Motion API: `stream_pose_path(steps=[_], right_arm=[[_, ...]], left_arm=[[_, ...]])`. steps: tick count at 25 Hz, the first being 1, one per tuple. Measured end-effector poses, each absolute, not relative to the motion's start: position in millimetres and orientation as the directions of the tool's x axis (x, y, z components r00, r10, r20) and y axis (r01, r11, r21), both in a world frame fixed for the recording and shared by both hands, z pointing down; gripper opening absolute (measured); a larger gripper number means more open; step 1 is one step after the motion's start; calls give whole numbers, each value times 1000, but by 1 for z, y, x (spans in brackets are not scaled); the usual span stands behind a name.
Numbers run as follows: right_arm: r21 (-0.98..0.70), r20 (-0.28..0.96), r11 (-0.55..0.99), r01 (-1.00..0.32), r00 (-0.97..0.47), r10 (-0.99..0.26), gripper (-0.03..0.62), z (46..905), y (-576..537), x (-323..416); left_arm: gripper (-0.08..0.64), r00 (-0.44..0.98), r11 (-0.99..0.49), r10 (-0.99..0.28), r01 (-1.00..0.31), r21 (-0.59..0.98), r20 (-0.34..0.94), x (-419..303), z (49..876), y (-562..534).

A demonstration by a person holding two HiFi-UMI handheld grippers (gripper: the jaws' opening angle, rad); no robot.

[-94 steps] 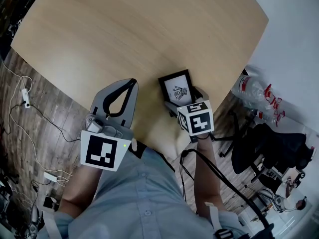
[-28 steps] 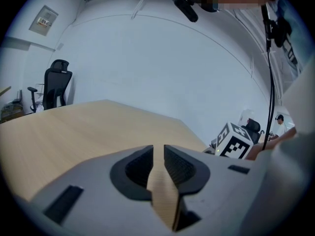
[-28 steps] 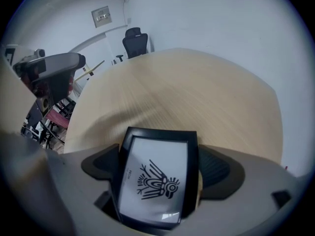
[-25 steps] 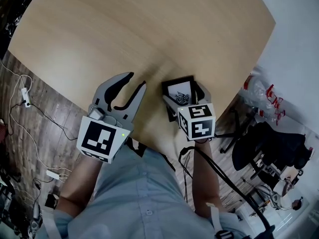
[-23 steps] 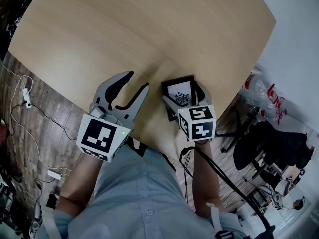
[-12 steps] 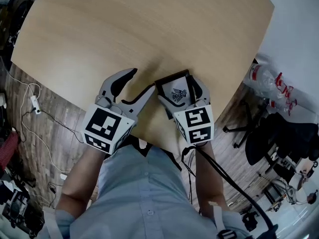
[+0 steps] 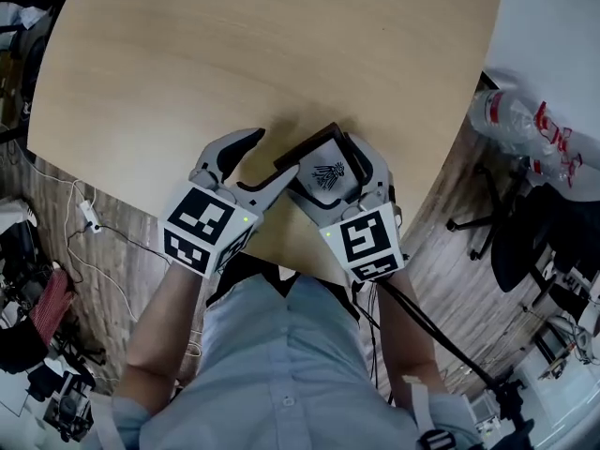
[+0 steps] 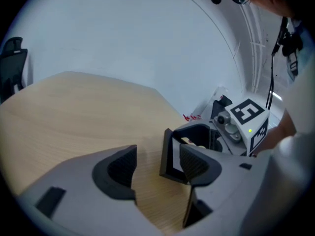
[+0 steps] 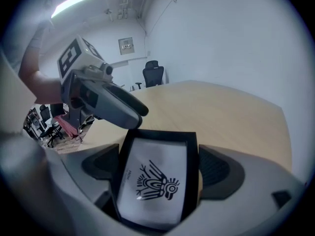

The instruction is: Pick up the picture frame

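Observation:
The picture frame (image 7: 323, 172), black-rimmed with a dark bird-like drawing on white, is tilted up off the wooden table (image 7: 234, 45) near its front edge. My right gripper (image 7: 328, 165) is shut on it, one pad on each long side, as the right gripper view shows (image 9: 155, 173). My left gripper (image 7: 269, 155) sits just left of it, and its jaws have just been opening. In the left gripper view the frame (image 8: 171, 154) stands edge-on by the right pad, with a wide gap to the left pad and no pad pressing on it. One left finger (image 9: 123, 109) lies at the frame's top corner.
The table's front edge runs just below both grippers. Plastic bottles (image 7: 511, 120) and a black office chair (image 7: 553, 242) stand at the right. Cables (image 7: 84, 214) lie on the wooden floor at the left. A white wall lies beyond the table.
The left gripper's jaws have spread and it has moved right, up to the frame's left edge. The right gripper has tilted and lifted the frame, which it has held throughout.

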State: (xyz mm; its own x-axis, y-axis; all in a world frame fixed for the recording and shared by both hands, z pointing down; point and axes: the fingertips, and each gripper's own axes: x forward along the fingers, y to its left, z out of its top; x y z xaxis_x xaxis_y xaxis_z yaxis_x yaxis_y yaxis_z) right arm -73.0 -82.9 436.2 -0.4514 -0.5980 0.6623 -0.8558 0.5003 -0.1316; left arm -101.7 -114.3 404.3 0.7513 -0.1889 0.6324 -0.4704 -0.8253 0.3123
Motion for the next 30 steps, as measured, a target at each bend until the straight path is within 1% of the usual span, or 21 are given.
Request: stream_pose_path(steps=[6,14,16,18,20,22,26,30], right_arm=[[-96,627,549,-830,-479,-615,518,426,-81,-81],[-60,614,611,-789,-512,-601,518,427,-77,-84],[-26,617,640,-768,-516,-594,518,426,-74,-85],[22,620,672,-740,-517,-590,518,425,-72,-86],[65,603,694,-717,-526,-600,518,420,-71,-87],[89,572,701,-707,-540,-617,476,413,-72,-89],[112,575,716,-689,-543,-612,468,414,-69,-96],[83,597,713,-696,-538,-595,469,423,-68,-95]], left_arm=[[279,735,-844,-73,-406,351,674,-91,424,-111],[278,728,-835,99,-310,454,679,-72,442,-96],[256,725,-832,147,-278,481,673,-70,442,-90],[199,725,-832,194,-236,503,661,-66,440,-84],[163,718,-839,217,-210,502,662,-65,440,-80],[117,701,-848,220,-206,489,678,-66,442,-78],[100,708,-830,243,-203,520,664,-66,441,-71],[92,722,-799,240,-232,554,648,-68,443,-69]])
